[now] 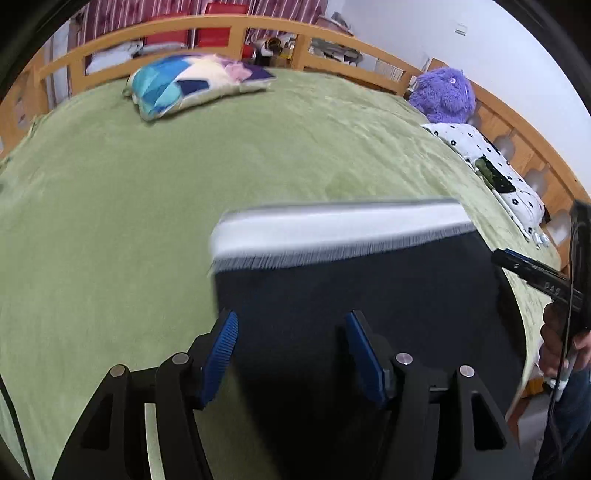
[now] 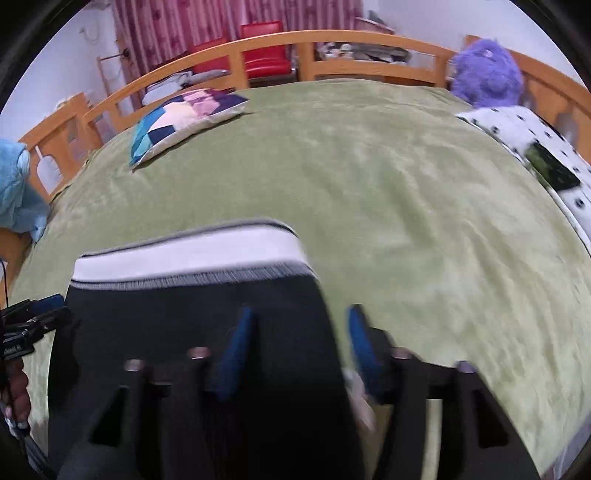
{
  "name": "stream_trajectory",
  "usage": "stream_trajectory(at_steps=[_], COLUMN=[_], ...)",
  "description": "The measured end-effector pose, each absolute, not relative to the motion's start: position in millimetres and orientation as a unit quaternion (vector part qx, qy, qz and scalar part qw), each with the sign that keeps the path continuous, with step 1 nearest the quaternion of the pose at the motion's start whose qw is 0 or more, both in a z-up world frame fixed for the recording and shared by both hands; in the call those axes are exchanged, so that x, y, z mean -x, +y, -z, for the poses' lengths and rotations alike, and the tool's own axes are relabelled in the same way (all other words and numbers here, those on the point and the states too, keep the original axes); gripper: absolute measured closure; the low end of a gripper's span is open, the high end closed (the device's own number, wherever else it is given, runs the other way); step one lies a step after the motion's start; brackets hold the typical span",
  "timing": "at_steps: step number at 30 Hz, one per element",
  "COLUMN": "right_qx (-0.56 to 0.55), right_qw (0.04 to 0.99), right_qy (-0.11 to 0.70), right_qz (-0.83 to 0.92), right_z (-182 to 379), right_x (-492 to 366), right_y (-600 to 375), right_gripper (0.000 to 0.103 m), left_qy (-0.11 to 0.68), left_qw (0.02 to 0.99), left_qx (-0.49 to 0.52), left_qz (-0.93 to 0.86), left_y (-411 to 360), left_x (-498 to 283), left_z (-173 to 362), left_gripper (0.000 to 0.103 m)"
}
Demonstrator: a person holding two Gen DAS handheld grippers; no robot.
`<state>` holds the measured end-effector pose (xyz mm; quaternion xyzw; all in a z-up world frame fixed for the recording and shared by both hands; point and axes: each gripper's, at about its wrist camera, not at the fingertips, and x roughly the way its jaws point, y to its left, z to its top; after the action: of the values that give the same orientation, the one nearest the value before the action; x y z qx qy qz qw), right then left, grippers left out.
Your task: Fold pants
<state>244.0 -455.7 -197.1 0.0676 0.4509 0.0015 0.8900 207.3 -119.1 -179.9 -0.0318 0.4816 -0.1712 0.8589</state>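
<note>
Dark pants [image 1: 351,288] with a white waistband [image 1: 332,229] lie flat on the green bedspread [image 1: 147,221]. My left gripper [image 1: 291,321] hovers open over the pants' left edge, with nothing pinched between its blue pads. In the right wrist view the same pants [image 2: 184,314] and waistband [image 2: 184,254] appear blurred. My right gripper [image 2: 300,314] is open over their right edge, its right finger above bare bedspread [image 2: 443,240]. Each gripper shows at the edge of the other's view: the right gripper [image 1: 517,262] held by a hand [image 1: 554,339], the left gripper [image 2: 37,310] at far left.
A patchwork pillow [image 1: 184,85] lies at the far left of the bed. A purple plush toy [image 1: 443,96] and a white spotted pillow [image 1: 491,166] sit along the right side. A wooden rail [image 1: 236,22] rings the bed, with red chairs [image 2: 264,48] behind.
</note>
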Motion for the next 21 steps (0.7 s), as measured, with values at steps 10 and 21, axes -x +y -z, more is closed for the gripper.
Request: stream_trajectory(at_steps=[10,21], right_qx=[-0.312,-0.222], right_qw=[0.796,0.841], right_qy=[0.498,0.486], right_qz=[-0.144,-0.083], right_z=[275,238], right_x=[-196,-188], right_y=[-505,-463], right_gripper=[0.027,0.053], left_qy=[0.537,0.52], left_qw=[0.799,0.789], left_qx=[0.141,0.196], left_qz=[0.232,0.262], left_y=[-96,-79], left_x=[-198,-210], left_z=[238,219], left_gripper=[0.034,0.085])
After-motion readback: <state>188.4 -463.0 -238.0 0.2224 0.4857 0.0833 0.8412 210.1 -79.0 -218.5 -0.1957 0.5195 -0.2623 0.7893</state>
